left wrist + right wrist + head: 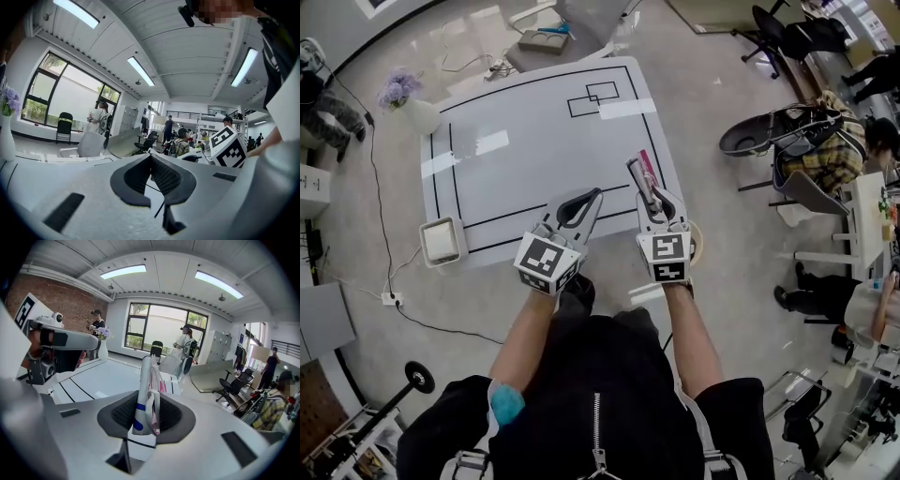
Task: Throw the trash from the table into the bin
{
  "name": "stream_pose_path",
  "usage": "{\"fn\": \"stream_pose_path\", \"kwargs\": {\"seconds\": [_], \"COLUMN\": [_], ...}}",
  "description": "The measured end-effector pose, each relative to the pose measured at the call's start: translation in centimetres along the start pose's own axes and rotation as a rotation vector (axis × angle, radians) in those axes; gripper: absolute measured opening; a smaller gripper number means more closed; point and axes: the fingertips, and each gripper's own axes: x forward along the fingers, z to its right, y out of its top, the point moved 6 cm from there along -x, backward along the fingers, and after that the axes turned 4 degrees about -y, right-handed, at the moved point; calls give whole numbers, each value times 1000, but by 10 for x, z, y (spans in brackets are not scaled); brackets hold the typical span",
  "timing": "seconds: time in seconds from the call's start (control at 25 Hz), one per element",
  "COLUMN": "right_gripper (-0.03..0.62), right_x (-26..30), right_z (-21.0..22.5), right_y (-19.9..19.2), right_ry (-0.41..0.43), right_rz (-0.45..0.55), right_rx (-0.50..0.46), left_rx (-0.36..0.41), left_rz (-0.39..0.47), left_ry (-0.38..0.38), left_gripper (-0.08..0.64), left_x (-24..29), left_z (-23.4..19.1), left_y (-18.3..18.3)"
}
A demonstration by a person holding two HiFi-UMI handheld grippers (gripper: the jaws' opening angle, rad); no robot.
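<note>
— Two grippers, both over the near edge of the white table point(534, 131). Trash?
— One wrapper point(143, 390), clamped in the right gripper point(643, 192). Jaws pinch its lower part. The rest sticks out past the tips, over the table's near right side.
— Left gripper point(592, 197)?
— Jaws together, tips touching, nothing between them. Just beside the right one, apart from the wrapper.
— View differences?
— Right gripper view shows the wrapper is white with blue marks and a pink fold. Head view gives only a thin pink strip. Left gripper view misses the wrapper and catches just the right one's marker cube point(227, 147). Only head view shows the white square tub point(441, 241) by the table's near left corner, well apart from the wrapper.
— Anything else?
— Vase with purple flowers point(408, 105) by the far left corner.
</note>
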Motion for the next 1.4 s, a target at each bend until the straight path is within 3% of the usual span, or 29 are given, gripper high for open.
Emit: {"fn": "stream_pose_path", "kwargs": {"seconds": [0.52,0.76,1.4], "right_gripper": [95,95,95], "right_x": [-70,-114,-255], "right_z": [62,96,178], "right_y": [-47,-82,-188], "right_ry": [-50,-86,-189], "right_rz": [22,26,10], "right_rx": [54,94,189], "left_rx": [32,89,102], "left_rz": [-23,-52,-98], "left_ry": [-64,-107,-243], "left_gripper": [5,5,5], "left_x": [45,65,121], "left_z": [95,153,329], "left_y": [-7,-15,-47]}}
